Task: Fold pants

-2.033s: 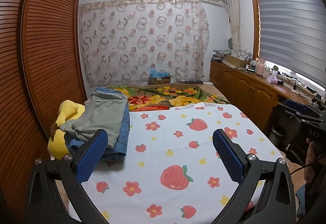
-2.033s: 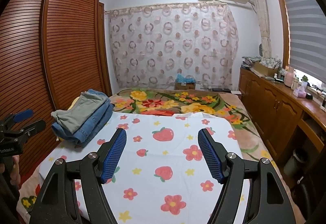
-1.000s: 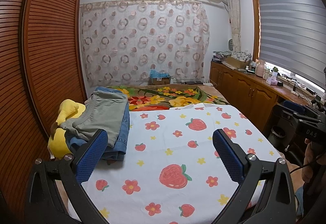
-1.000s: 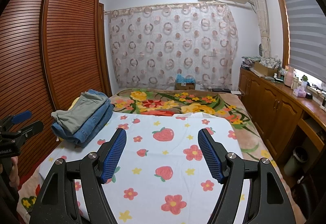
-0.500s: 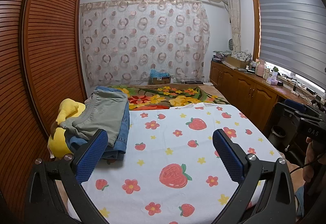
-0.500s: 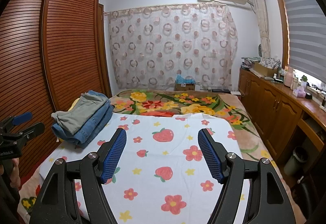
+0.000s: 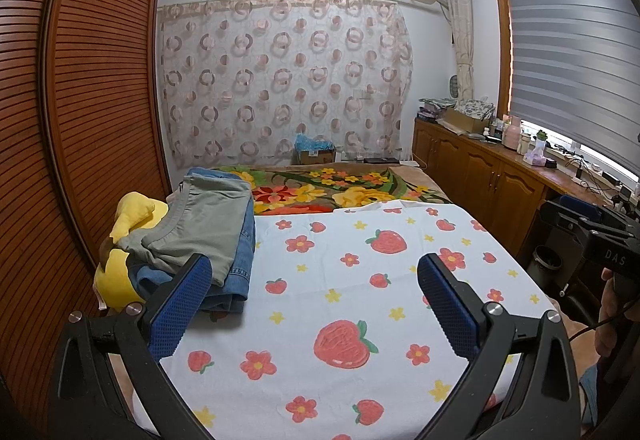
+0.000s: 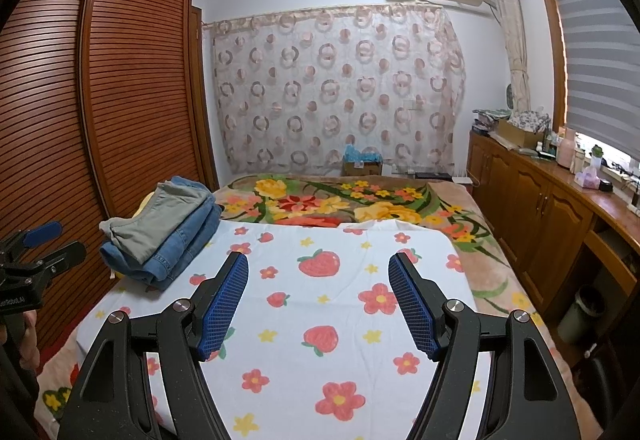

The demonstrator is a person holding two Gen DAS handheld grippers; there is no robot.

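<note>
While the yellow cushion [image 7: 120, 236] is half hidden at nine o'clock, folded pants [image 7: 208, 228] are seen stacked, both left gripper [image 7: 314, 304] and right gripper [image 8: 318, 300] spread empty.

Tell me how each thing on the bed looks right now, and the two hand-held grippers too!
Left hand-held gripper: open, holding nothing.
Right hand-held gripper: open, holding nothing.
Grey-green pants: folded, on top of the pile.
Blue jeans: folded, under the grey-green pants.
Strawberry sheet: spread flat on the bed.
Yellow plush toy: partly hidden behind the pile.
</note>
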